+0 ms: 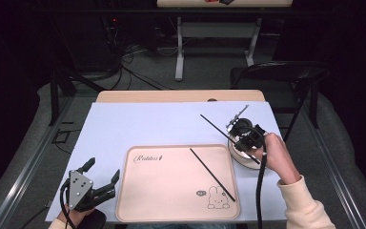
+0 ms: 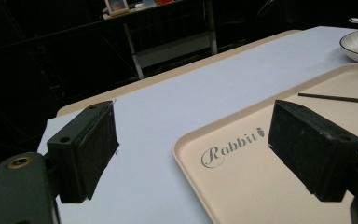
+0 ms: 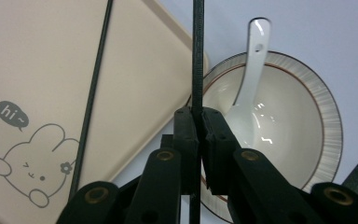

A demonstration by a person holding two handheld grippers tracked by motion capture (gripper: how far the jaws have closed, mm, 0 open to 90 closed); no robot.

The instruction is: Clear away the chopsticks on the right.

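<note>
Down at the near left corner, the left gripper (image 1: 102,179) hangs over the white sheet (image 1: 124,124), just left of the tray, jaws spread wide with nothing between them; in the left gripper view the two black pads frame the tray's printed "Rabbit" lettering. Biggest thing on the table is that white sheet, covering nearly the whole top. On it sits the beige tray (image 1: 171,191), cartoon rabbit (image 3: 30,163) and a little "hi~" bubble at its near right corner. Right of the tray, touching distance from its edge, there's a white bowl (image 3: 303,121) with a dark rim line, and a white ceramic spoon (image 3: 251,60) rests inside it, handle pointing up and away. Over the bowl, the right gripper (image 3: 197,116) is clamped tight on one black chopstick (image 1: 217,128), which slants out up-left above the sheet in the high view. Its partner, the second chopstick (image 1: 212,174), lies flat on the tray, running diagonally toward the rabbit.
</note>
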